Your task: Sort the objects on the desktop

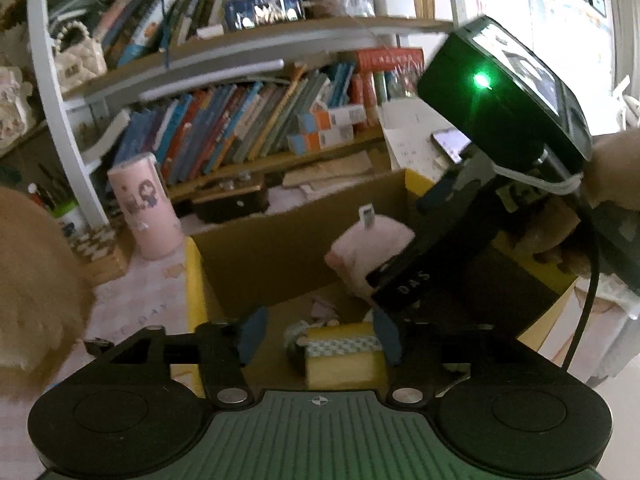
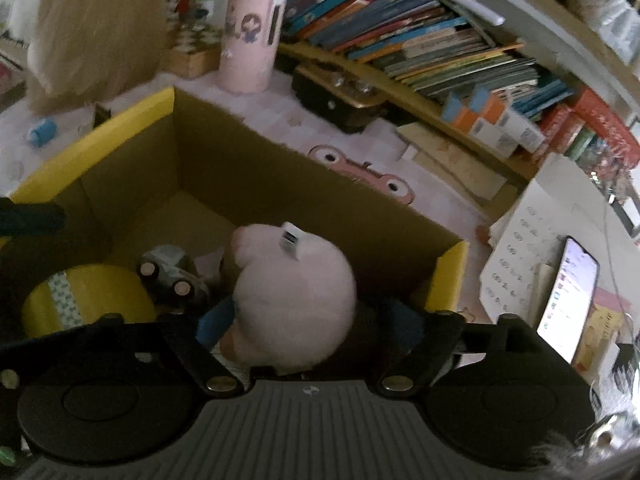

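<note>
An open cardboard box with yellow flap edges (image 1: 196, 280) (image 2: 448, 276) stands on the desk. Inside lie a yellow tape roll (image 1: 340, 364) (image 2: 92, 300) and a small toy car (image 2: 168, 276). A pink plush with a white tag (image 2: 296, 292) (image 1: 368, 252) sits between the fingers of my right gripper (image 2: 308, 320), over the box. The left pad lies against the plush and the right pad stands clear, so it is open. My left gripper (image 1: 320, 336) is open over the box's near edge, with the tape roll below its fingers.
A pink printed cylinder (image 1: 144, 208) (image 2: 252, 40) stands behind the box, in front of shelves packed with books (image 1: 240, 128). A lit phone (image 2: 568, 300) and papers (image 2: 532, 248) lie to the right. A tan furry mass (image 2: 96, 28) is at the left.
</note>
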`<state>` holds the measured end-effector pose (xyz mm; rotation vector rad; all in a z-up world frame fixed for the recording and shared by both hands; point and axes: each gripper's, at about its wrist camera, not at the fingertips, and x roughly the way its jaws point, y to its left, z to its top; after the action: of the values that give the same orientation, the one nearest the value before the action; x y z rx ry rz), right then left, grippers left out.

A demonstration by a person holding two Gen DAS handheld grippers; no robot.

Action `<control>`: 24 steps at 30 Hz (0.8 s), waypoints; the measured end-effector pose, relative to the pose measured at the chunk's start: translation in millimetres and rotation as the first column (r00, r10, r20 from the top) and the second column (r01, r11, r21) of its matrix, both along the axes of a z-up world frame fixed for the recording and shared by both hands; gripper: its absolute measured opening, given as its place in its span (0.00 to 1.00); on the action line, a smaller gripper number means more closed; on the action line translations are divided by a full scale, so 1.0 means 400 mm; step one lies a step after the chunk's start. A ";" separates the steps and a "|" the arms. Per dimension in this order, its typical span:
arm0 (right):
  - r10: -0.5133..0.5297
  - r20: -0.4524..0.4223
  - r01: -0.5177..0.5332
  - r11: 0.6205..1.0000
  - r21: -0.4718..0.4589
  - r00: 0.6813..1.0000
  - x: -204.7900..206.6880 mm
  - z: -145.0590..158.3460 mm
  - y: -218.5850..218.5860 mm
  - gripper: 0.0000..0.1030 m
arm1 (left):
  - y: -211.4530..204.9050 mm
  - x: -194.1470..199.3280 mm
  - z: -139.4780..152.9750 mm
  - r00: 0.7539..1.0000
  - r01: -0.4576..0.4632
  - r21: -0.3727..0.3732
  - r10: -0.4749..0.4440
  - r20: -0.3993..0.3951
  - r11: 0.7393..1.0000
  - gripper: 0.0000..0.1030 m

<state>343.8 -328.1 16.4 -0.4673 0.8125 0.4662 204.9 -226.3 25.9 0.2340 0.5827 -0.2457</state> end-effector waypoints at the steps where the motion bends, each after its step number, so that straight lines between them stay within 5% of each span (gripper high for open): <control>1: -0.007 0.008 0.007 1.000 0.008 1.000 -0.007 0.006 -0.004 0.82 | 0.005 -0.007 0.009 1.000 -0.002 -0.007 0.002 0.013 1.000 0.64; 8: -0.073 0.051 0.066 0.991 0.112 0.996 -0.069 0.065 -0.038 0.82 | 0.038 -0.059 0.059 0.995 -0.021 -0.023 0.023 0.096 1.000 0.84; 24: -0.331 0.138 0.276 0.909 0.313 0.933 -0.270 0.168 -0.104 0.82 | 0.160 -0.165 0.109 0.988 -0.061 -0.098 0.074 0.136 0.993 0.90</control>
<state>235.6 -369.6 83.6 -0.1039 0.6070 0.2378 138.7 -162.4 69.4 0.1388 0.4383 -0.1890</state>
